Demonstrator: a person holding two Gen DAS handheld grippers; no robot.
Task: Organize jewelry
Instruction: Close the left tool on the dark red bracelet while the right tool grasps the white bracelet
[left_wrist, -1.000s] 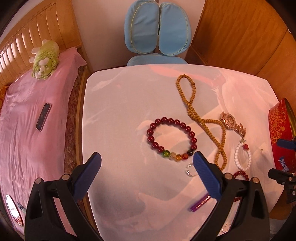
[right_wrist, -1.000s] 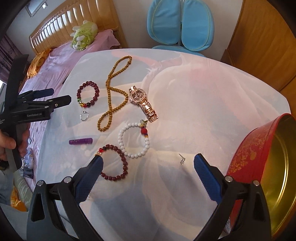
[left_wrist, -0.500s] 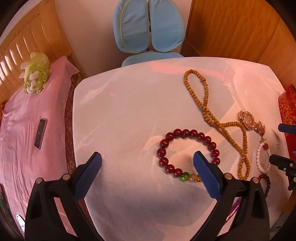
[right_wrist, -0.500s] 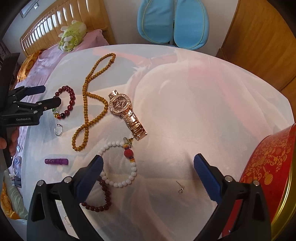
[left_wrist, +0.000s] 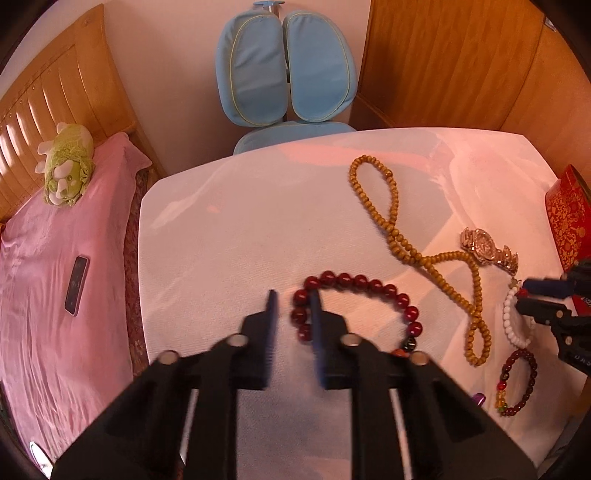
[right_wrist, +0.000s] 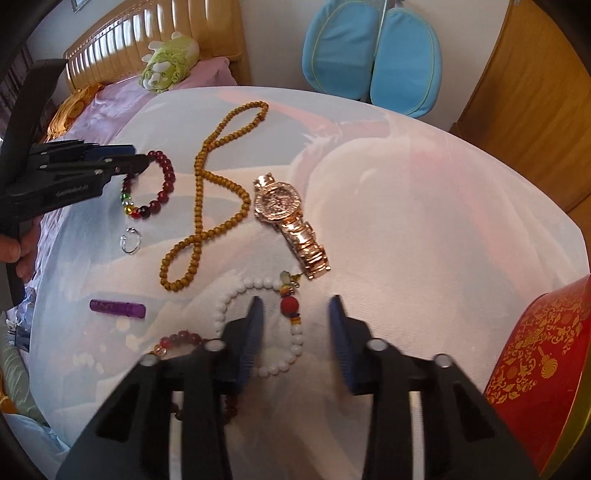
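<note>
The left gripper (left_wrist: 293, 293) was held low in the left wrist view, over the white-covered table (left_wrist: 229, 229). Its jaws had just been closing and were blurred, with a narrow gap left. The left arc of the dark red bead bracelet (left_wrist: 373, 286) lay in that gap, against the right finger (left_wrist: 316, 314); no pad was seen pressing on a bead.

The right gripper (right_wrist: 295, 301) was seen at the lower middle of its own view. Its jaws had likewise just been closing and stood visibly apart. The right side of the white bead bracelet (right_wrist: 236, 295), with its red charm bead, lay between them, not yet pinched.

A wooden bead necklace (right_wrist: 201, 184) was laid in a figure-eight at centre left of the right wrist view, with a rose-gold watch (right_wrist: 277, 199) just to its right. A silver ring (right_wrist: 130, 240) and a purple tube (right_wrist: 117, 309) lay at the left. A red patterned tin (right_wrist: 546, 339) stood at the lower right edge.
</note>
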